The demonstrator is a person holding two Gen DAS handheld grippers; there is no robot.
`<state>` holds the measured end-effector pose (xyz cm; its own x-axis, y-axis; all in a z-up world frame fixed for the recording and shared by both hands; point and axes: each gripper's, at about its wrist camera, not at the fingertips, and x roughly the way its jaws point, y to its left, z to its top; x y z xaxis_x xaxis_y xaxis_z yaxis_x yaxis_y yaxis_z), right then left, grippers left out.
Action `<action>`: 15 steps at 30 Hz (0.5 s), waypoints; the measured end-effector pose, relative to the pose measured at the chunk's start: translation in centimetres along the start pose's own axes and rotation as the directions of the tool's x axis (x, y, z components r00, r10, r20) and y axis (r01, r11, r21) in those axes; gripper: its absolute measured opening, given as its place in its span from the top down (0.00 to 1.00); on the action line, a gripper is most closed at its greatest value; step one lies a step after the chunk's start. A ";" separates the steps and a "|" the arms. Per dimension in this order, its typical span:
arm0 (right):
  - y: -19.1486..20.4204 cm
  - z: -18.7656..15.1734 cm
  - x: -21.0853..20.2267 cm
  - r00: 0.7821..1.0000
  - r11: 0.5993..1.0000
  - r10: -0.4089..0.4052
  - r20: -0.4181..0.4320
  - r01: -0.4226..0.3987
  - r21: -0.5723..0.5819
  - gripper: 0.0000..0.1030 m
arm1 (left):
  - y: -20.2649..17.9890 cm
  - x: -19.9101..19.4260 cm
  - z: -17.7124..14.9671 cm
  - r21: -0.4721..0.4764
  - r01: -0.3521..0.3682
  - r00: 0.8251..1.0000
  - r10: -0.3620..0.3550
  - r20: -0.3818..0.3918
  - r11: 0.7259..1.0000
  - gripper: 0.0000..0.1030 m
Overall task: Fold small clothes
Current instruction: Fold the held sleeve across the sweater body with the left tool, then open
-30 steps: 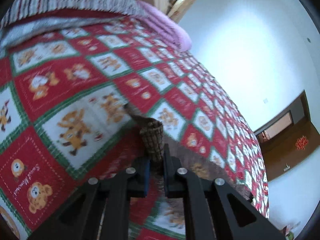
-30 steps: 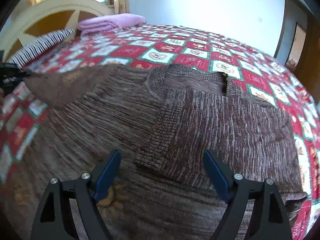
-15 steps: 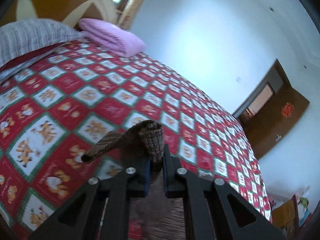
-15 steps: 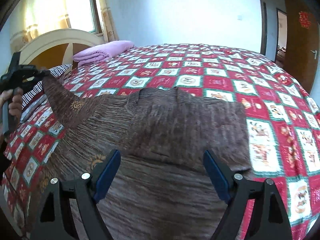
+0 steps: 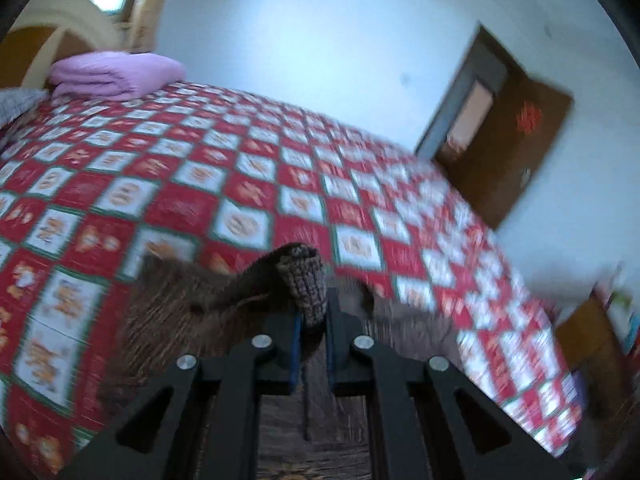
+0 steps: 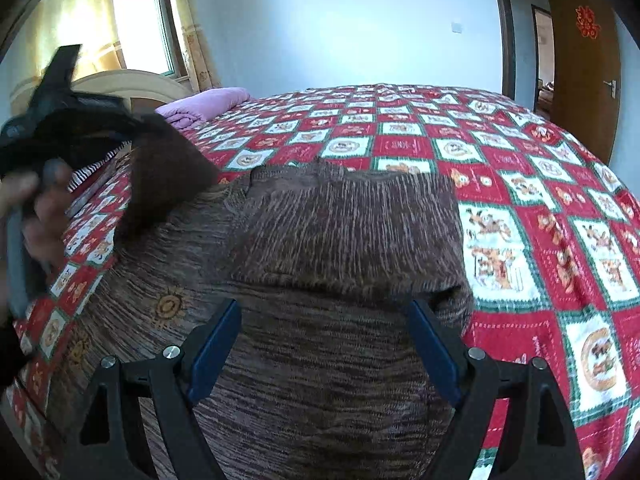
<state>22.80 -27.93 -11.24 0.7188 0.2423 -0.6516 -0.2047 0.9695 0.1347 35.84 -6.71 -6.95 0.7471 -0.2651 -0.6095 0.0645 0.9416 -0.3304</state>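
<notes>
A brown knit sweater (image 6: 320, 248) lies spread on the red and white checked quilt (image 6: 540, 208). Its right sleeve is folded across the body. My left gripper (image 5: 311, 320) is shut on the ribbed cuff (image 5: 304, 284) of the left sleeve and holds it raised above the sweater. That gripper also shows blurred at the upper left of the right wrist view (image 6: 132, 122), with the sleeve (image 6: 164, 184) hanging from it. My right gripper (image 6: 320, 344) is open and empty, hovering over the sweater's lower body.
A folded purple blanket (image 5: 116, 74) and a striped pillow (image 6: 92, 168) lie by the cream headboard (image 6: 132, 84). A brown door (image 6: 584, 60) stands open at the far right. The bed edge drops off at the right (image 5: 520, 340).
My left gripper has lifted the sleeve cuff and swung it up and over toward the sweater's body. My right gripper has pulled back and risen, staying open.
</notes>
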 end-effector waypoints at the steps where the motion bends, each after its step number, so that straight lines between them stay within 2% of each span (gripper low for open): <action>1: -0.2 -0.3 0.2 1.000 1.000 0.001 -0.006 -0.001 0.006 0.18 | -1.2 1.1 -1.1 0.043 -0.026 1.000 0.026 -0.011 0.999 0.88; 3: -0.4 -0.7 0.6 1.000 1.000 0.001 -0.017 -0.001 0.013 0.18 | -4.1 4.2 -3.8 0.172 -0.116 0.989 0.129 -0.066 0.978 0.77; 4: -0.6 -1.0 0.8 1.000 1.000 -0.003 -0.023 0.004 0.018 0.18 | -5.0 5.1 -4.7 0.216 -0.130 0.983 0.154 -0.096 0.968 0.75; 6: -0.9 -1.4 1.1 0.999 1.000 -0.011 -0.030 0.011 0.028 0.18 | -6.4 5.7 -6.5 0.273 -0.112 0.978 0.155 -0.141 0.955 0.73; 7: -1.0 -1.5 1.3 0.999 0.999 -0.009 -0.034 0.010 0.036 0.18 | -6.8 5.0 -7.1 0.286 -0.085 0.982 0.128 -0.136 0.954 0.65; 8: -1.2 -1.5 1.4 0.999 0.999 -0.002 -0.039 0.004 0.045 0.18 | -7.0 3.9 -7.2 0.300 -0.070 0.987 0.109 -0.118 0.952 0.60; 9: -1.4 -1.6 1.5 0.999 0.999 0.004 -0.041 -0.002 0.054 0.18 | -6.9 3.0 -7.1 0.314 -0.068 0.991 0.101 -0.090 0.947 0.47; 10: -1.5 -1.6 1.5 0.999 0.998 0.010 -0.043 -0.007 0.061 0.18 | -6.6 1.8 -7.0 0.332 -0.078 0.994 0.100 -0.051 0.940 0.34; 12: -1.7 -1.7 1.8 0.999 0.997 0.018 -0.052 -0.014 0.073 0.18 | -5.1 -0.5 -6.3 0.356 -0.127 0.992 0.119 0.044 0.926 0.17; 13: -1.7 -1.7 1.8 0.998 0.997 0.020 -0.053 -0.016 0.075 0.18 | -4.2 -1.0 -5.9 0.359 -0.161 0.987 0.144 0.076 0.919 0.14; 15: -1.6 -1.8 1.8 0.998 0.997 0.023 -0.057 -0.018 0.075 0.18 | -0.2 -1.1 -4.4 0.360 -0.311 0.951 0.284 0.126 0.880 0.13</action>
<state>23.25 -29.15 -14.03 0.6750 0.2616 -0.6899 -0.1673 0.9649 0.2022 32.15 -7.54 -9.38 0.8117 0.0417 -0.5826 0.0628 0.9854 0.1580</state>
